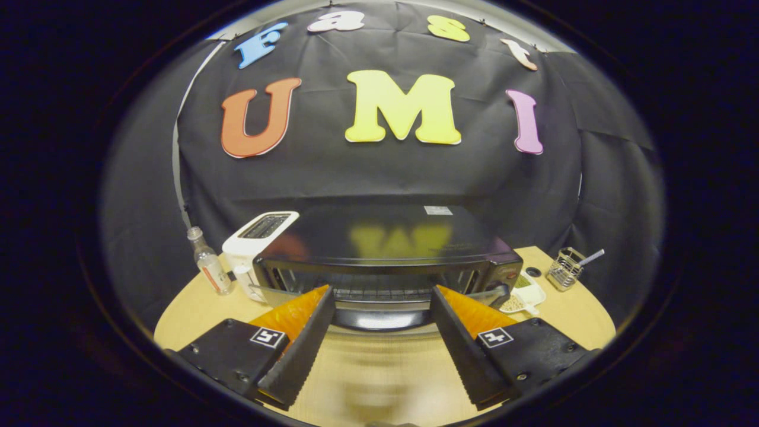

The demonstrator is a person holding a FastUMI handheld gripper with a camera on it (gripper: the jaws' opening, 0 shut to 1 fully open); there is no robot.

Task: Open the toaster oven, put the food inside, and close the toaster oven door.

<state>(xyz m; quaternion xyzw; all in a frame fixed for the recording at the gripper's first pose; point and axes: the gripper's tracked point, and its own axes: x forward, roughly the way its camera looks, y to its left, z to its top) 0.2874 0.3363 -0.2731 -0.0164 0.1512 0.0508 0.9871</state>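
Tongs (382, 296) are hanging spread wide over the worktop (195, 311), pinching nothing. Just ahead of them the toaster oven (385, 246) is sitting with its door (379, 319) dropped open between the fingertips, rack showing. Pop-up toaster (255, 240) and bottle (209, 262) are standing beyond the left finger.

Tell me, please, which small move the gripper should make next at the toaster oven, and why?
Probably move forward and close on the door handle. The toaster oven stands just ahead, the handle lies between the tips of the open gripper, and nothing is held. The rack shows behind the glass, and I cannot tell whether the door is fully shut.
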